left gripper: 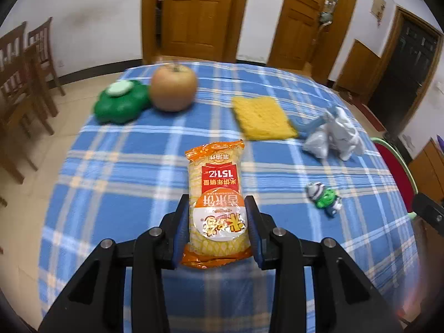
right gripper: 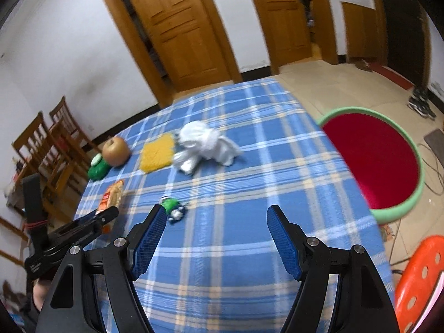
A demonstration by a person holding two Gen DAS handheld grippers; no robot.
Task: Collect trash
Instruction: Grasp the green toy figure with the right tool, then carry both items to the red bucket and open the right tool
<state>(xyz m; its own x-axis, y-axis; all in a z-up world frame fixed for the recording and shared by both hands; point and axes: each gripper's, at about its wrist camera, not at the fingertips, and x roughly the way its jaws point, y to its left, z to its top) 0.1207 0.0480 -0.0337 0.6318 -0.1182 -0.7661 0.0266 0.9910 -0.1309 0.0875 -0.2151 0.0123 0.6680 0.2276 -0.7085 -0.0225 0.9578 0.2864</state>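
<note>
The left gripper [left gripper: 217,222] is closing its blue pads on the lower half of an orange-and-yellow rice-cracker packet [left gripper: 216,194], whose long axis is running straight ahead along the fingers, its far crimped end pointing toward the yellow sponge [left gripper: 262,118]. The pads are touching both long sides of the packet, which is lying over the blue plaid tablecloth [left gripper: 116,194] — whether it is lifted clear cannot be told. The right gripper [right gripper: 215,238] is standing with its jaws wide apart and holding nothing, with only tablecloth between them. The red basin with a green rim [right gripper: 410,208] is sitting off the table's right edge and lower down, nearer the right gripper than the left; judged as the likely drop point, it is lying across the table from the packet. Between the two are lying a small green-and-white crumpled wrapper [right gripper: 173,208] and a crumpled white tissue [right gripper: 205,141], while the apple [left gripper: 173,87] and green container [left gripper: 120,101] are resting well apart at the far left — the near strip of cloth is offering open room.
</note>
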